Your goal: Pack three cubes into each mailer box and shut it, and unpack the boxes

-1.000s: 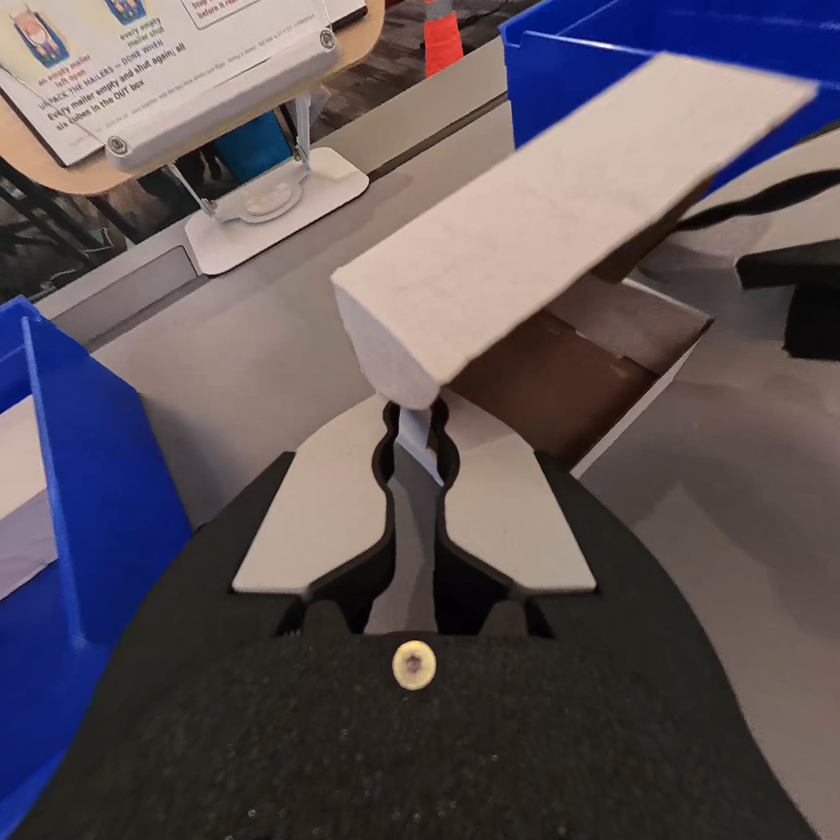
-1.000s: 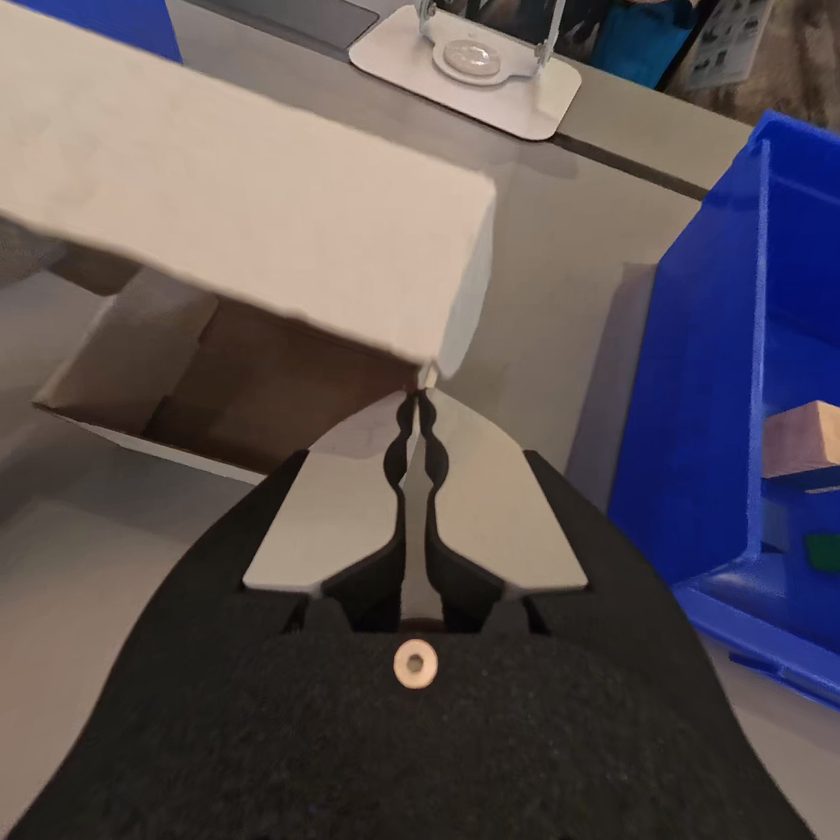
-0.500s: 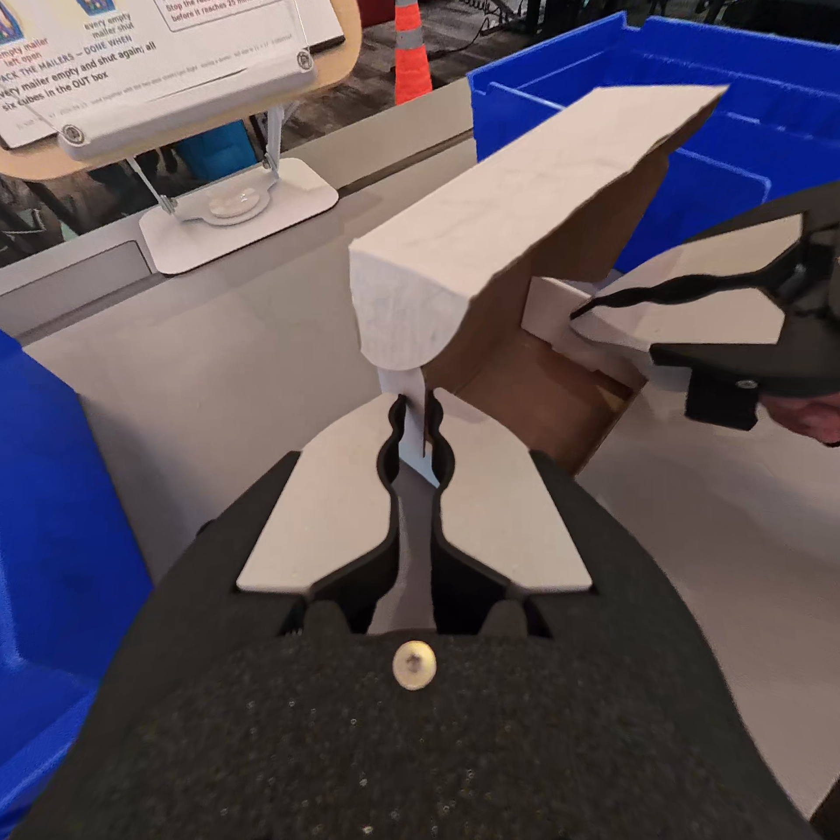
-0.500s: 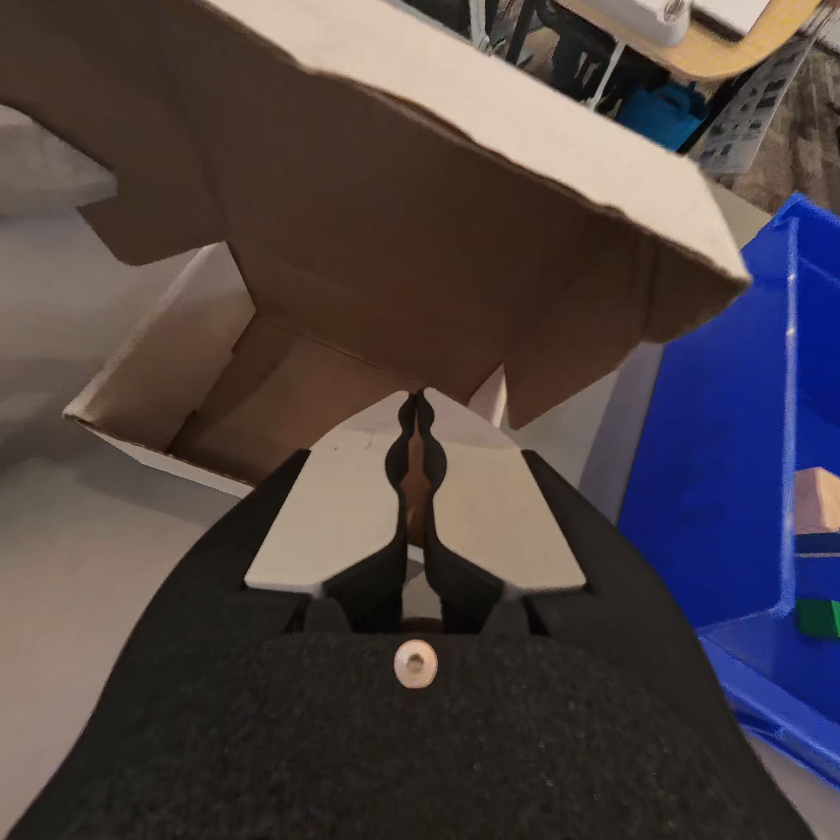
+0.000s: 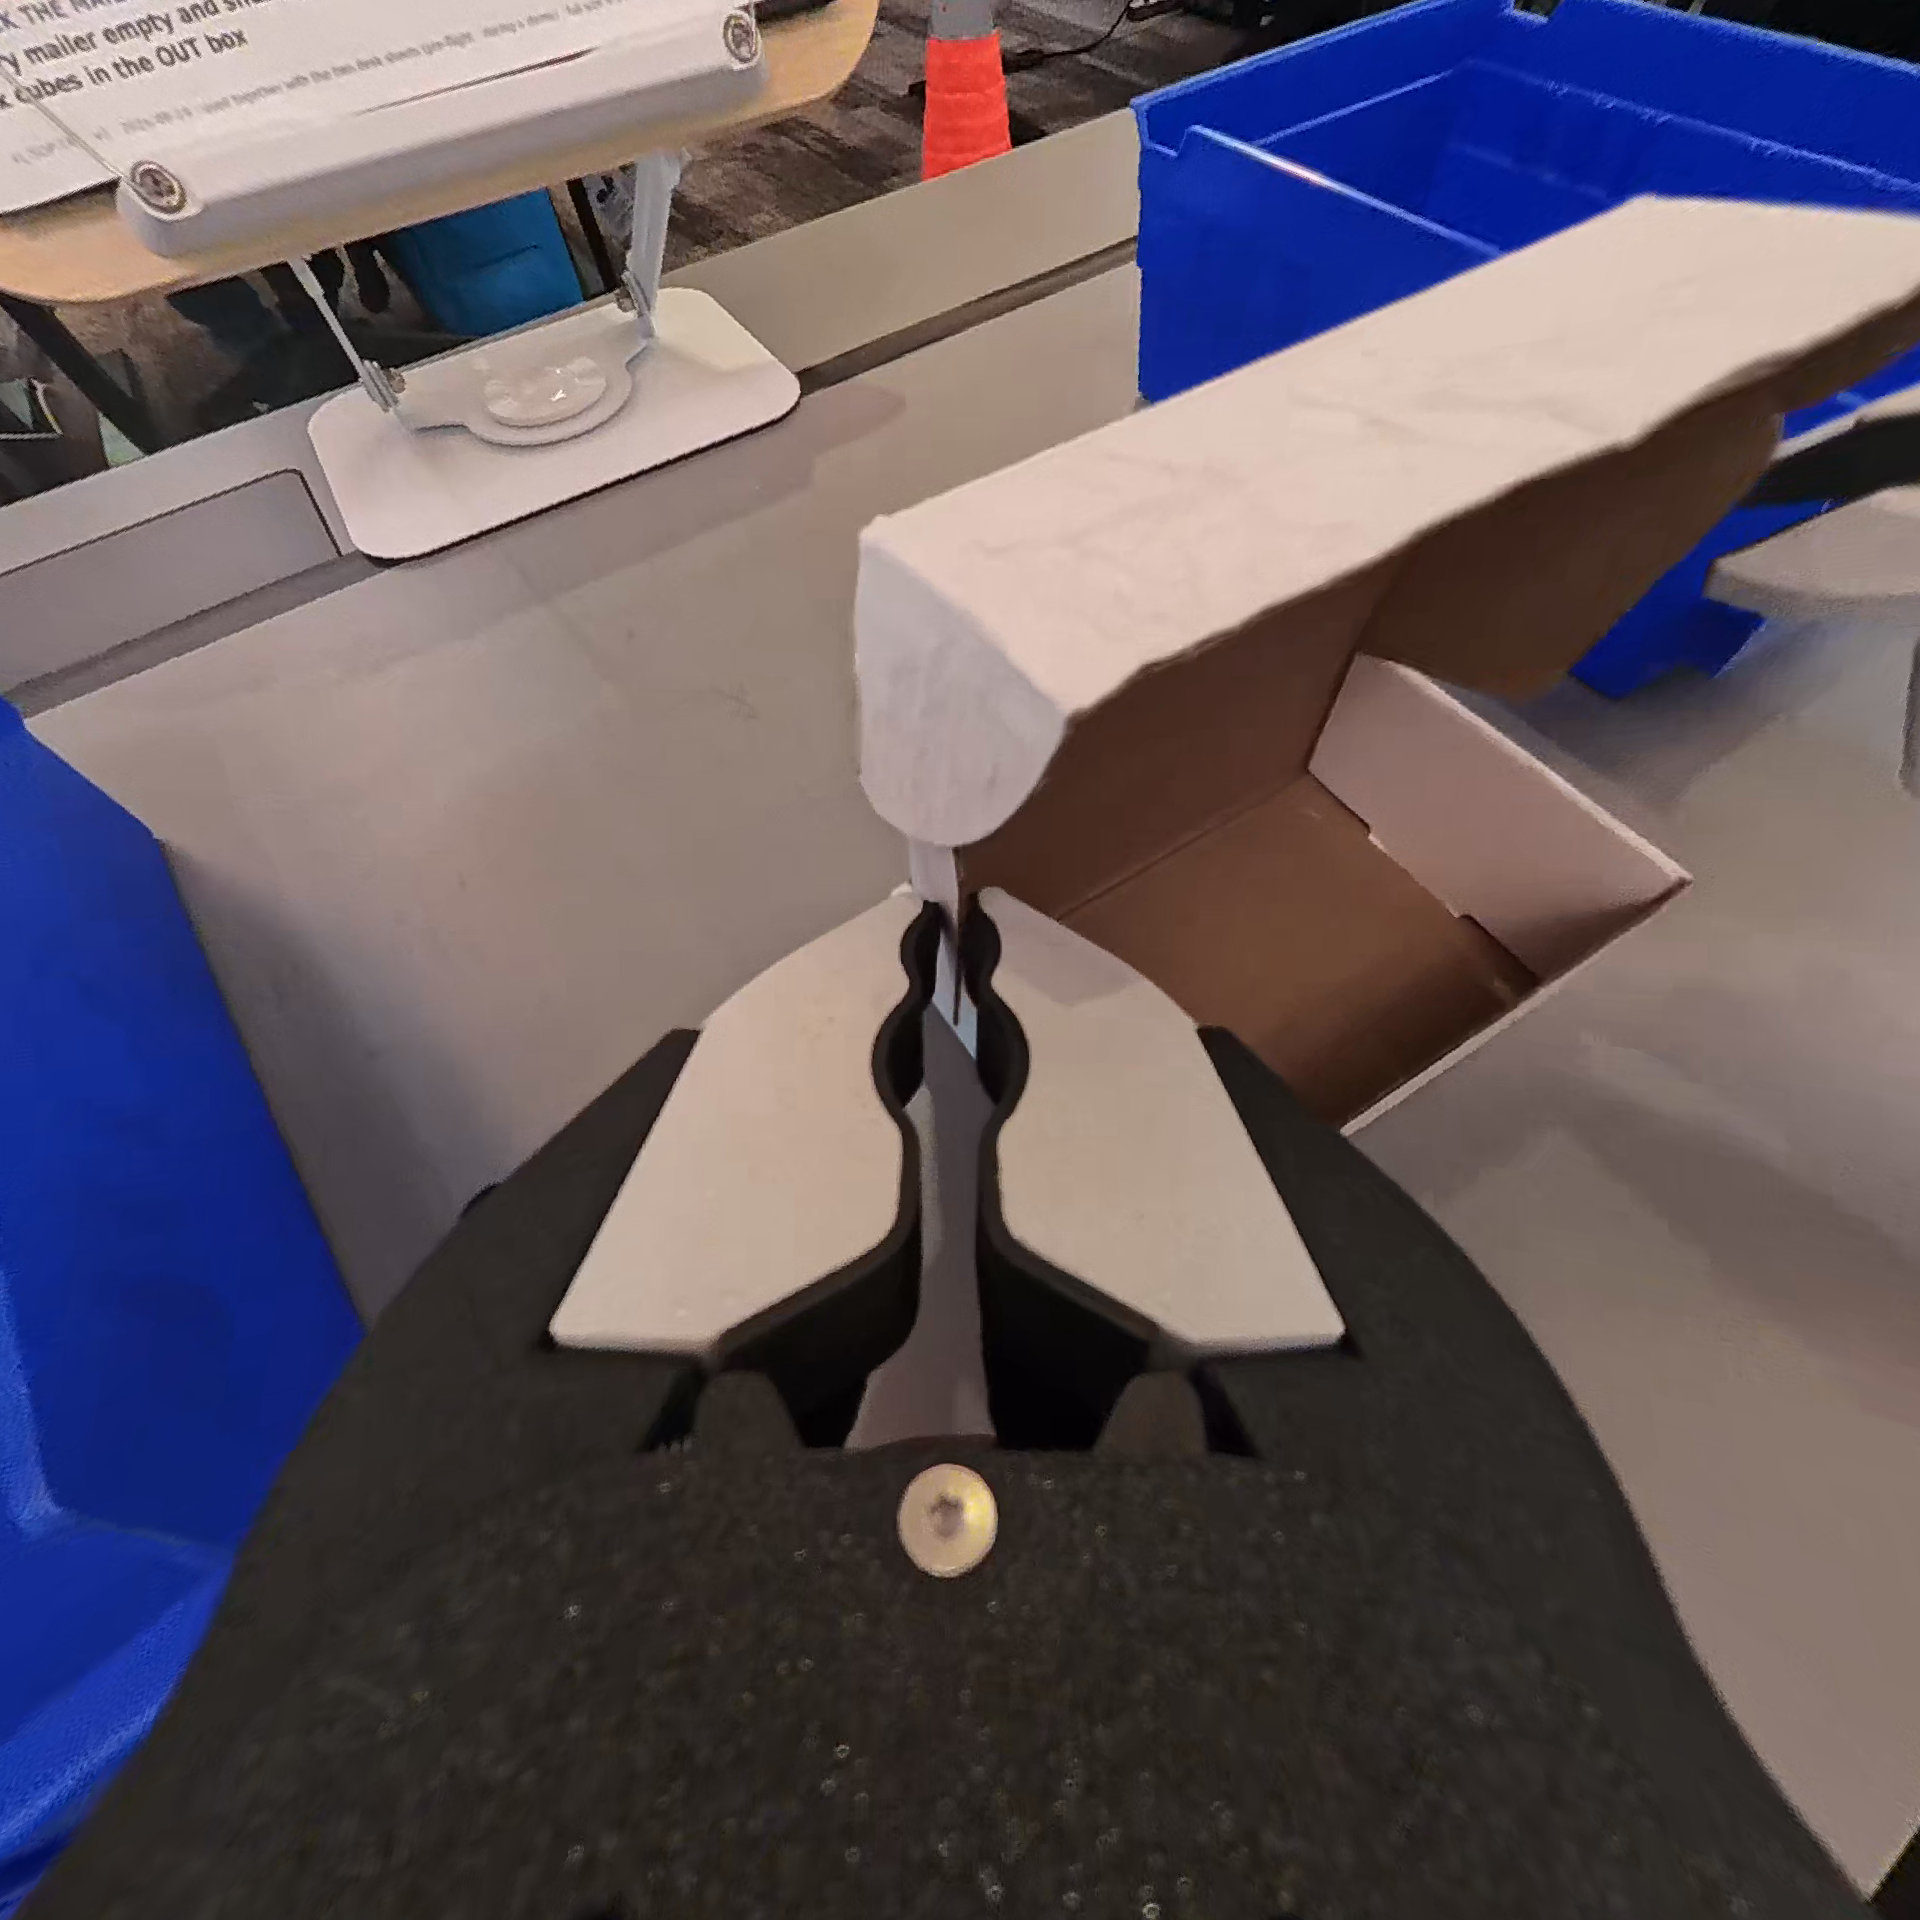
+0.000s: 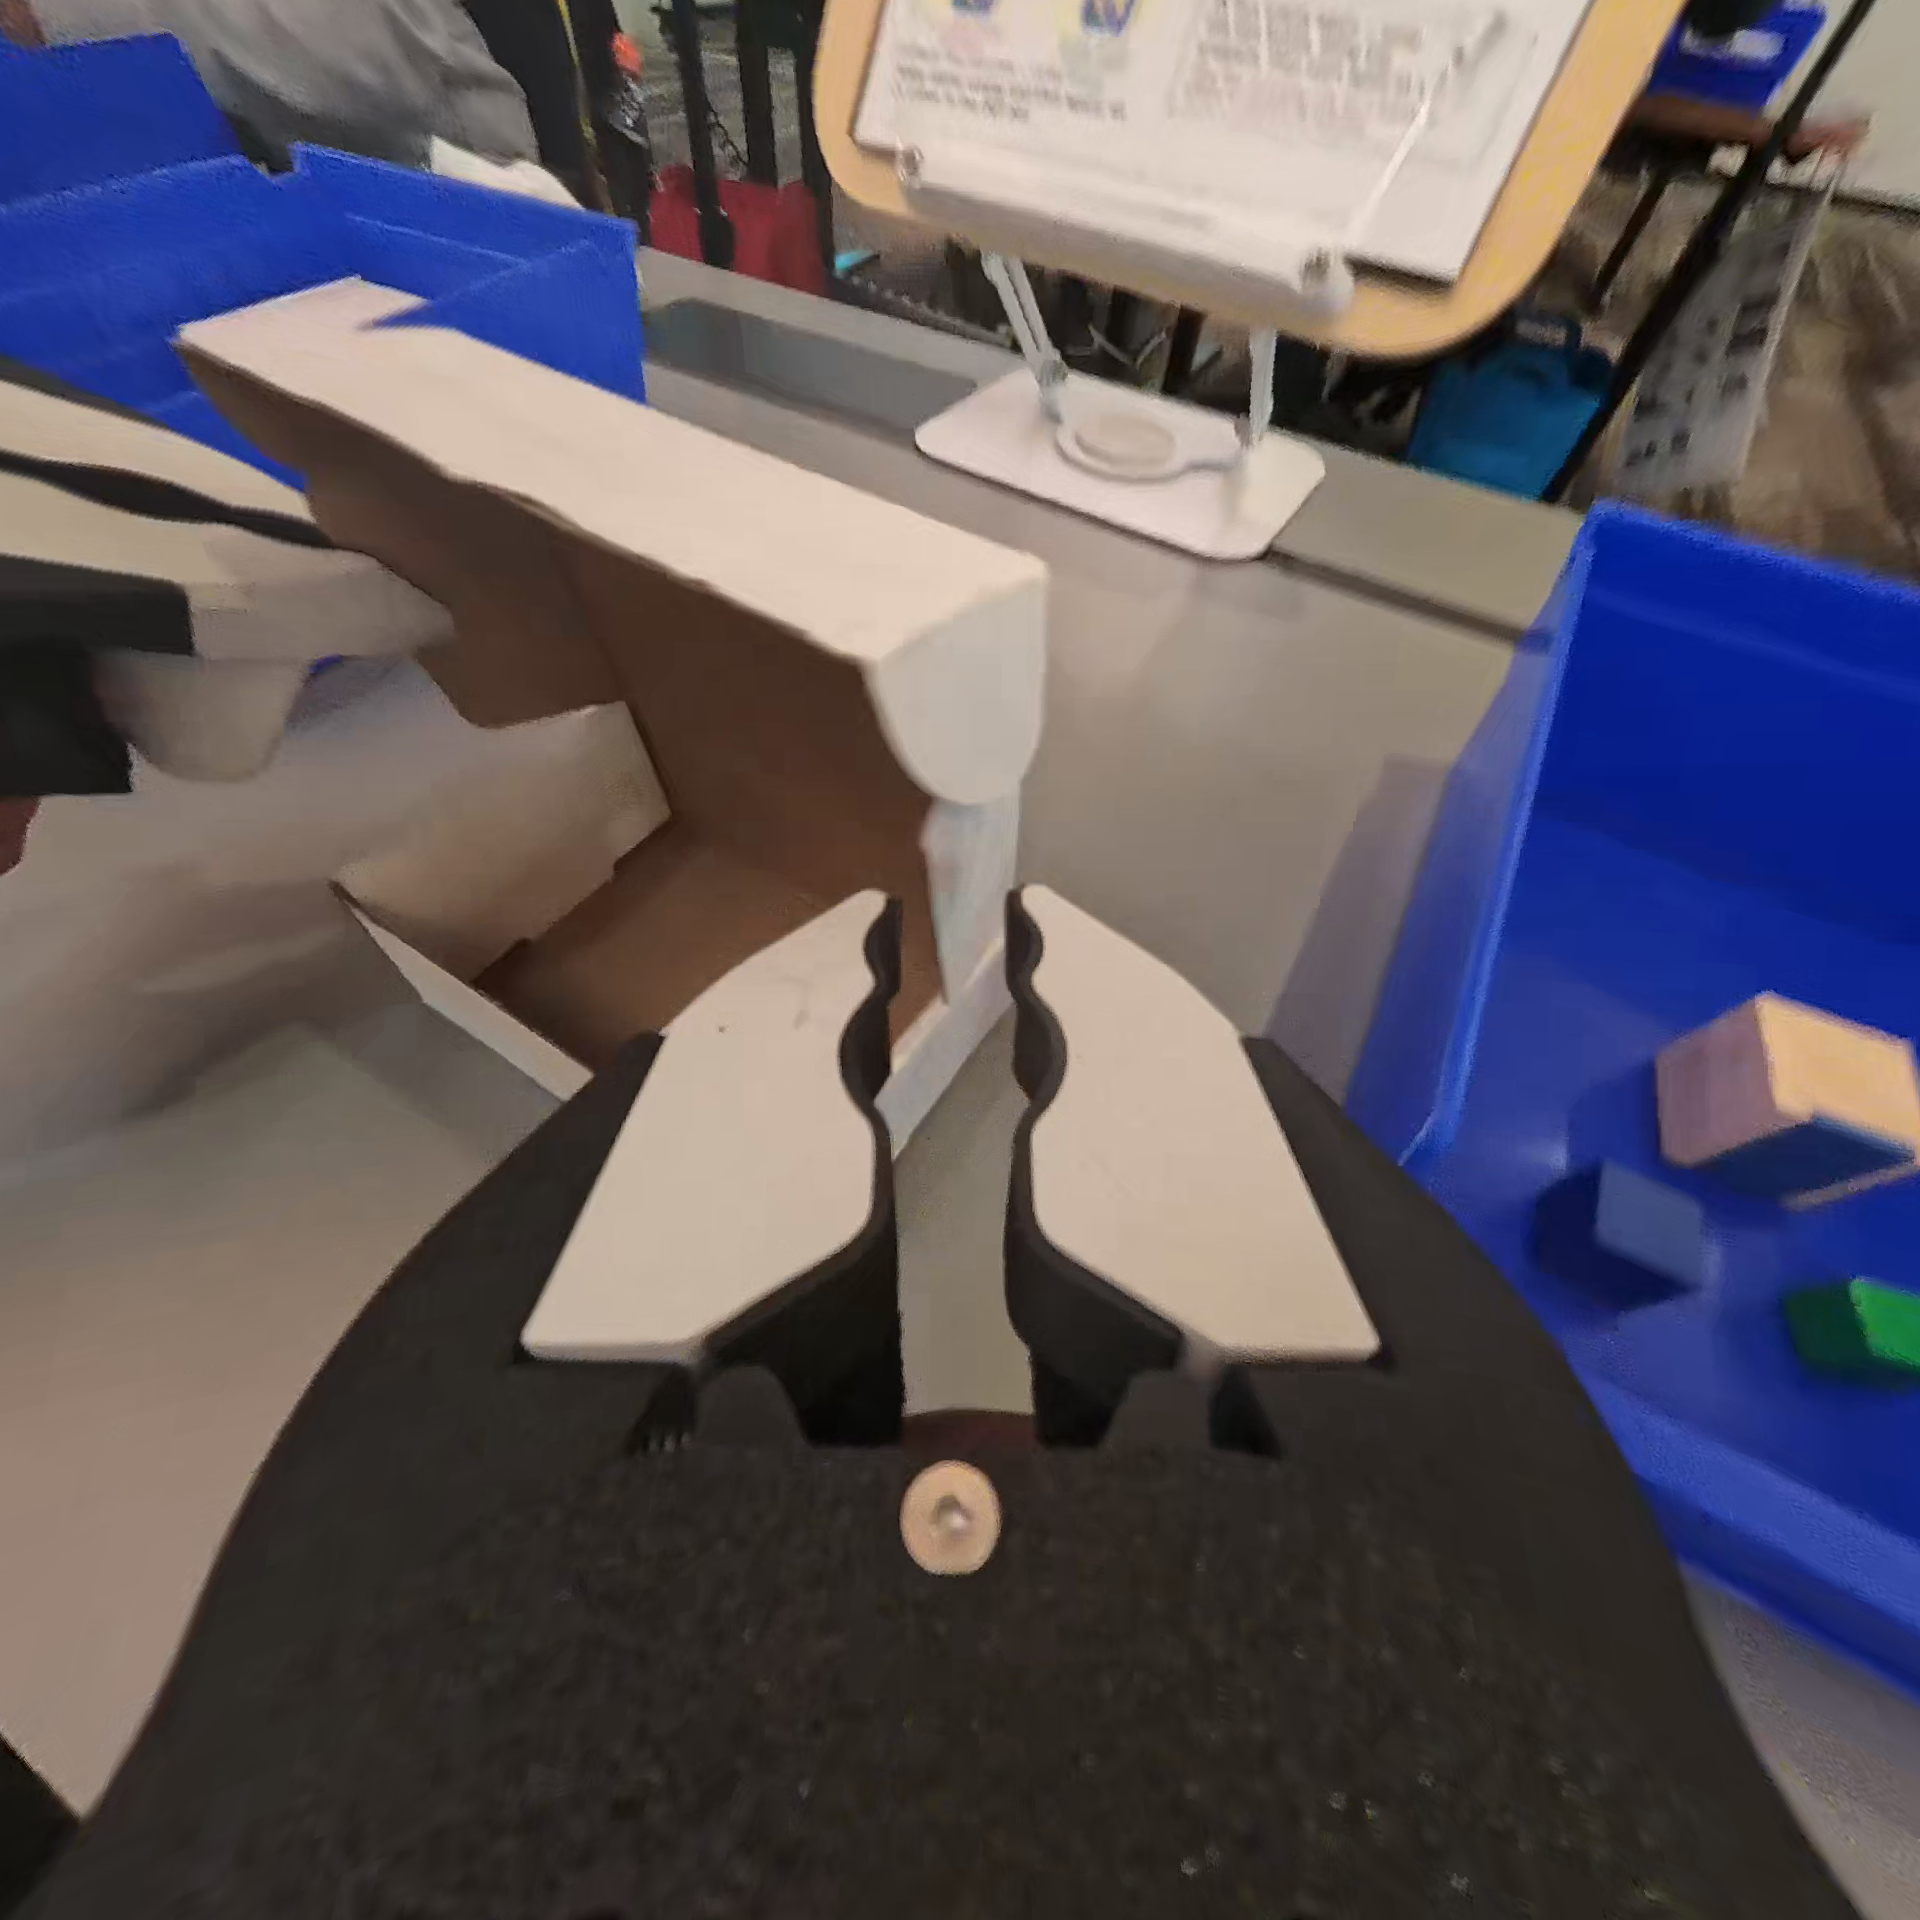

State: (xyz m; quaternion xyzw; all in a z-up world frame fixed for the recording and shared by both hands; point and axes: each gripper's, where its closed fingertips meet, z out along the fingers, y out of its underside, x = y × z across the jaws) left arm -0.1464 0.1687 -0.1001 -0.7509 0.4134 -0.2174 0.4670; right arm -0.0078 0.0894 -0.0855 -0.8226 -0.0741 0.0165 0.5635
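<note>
Mailer (image 5: 1351,935) on grey table (image 5: 520,779): white outside, brown corrugated inside, lid (image 5: 1351,436) raised. Left gripper (image 5: 948,925) pinched on the lid's narrow corner tab. Right gripper (image 6: 956,935) slightly parted, straddling the opposite tab, contact unclear. Cubes (image 6: 1787,1091) in blue plastic bin (image 6: 1662,831), right.

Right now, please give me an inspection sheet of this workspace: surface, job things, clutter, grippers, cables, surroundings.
Surface: grey table, bare around the box.
Job things: mailer box open and empty, lid raised; cubes lie in the blue bin.
Clutter: nothing seen.
Grippers: left hand-held gripper shut on the lid's tab; right hand-held gripper open, with the lid's other tab between its jaws.
Cables: nothing seen.
Surroundings: sign stand at the table's far edge, a second blue bin, orange cone beyond.
</note>
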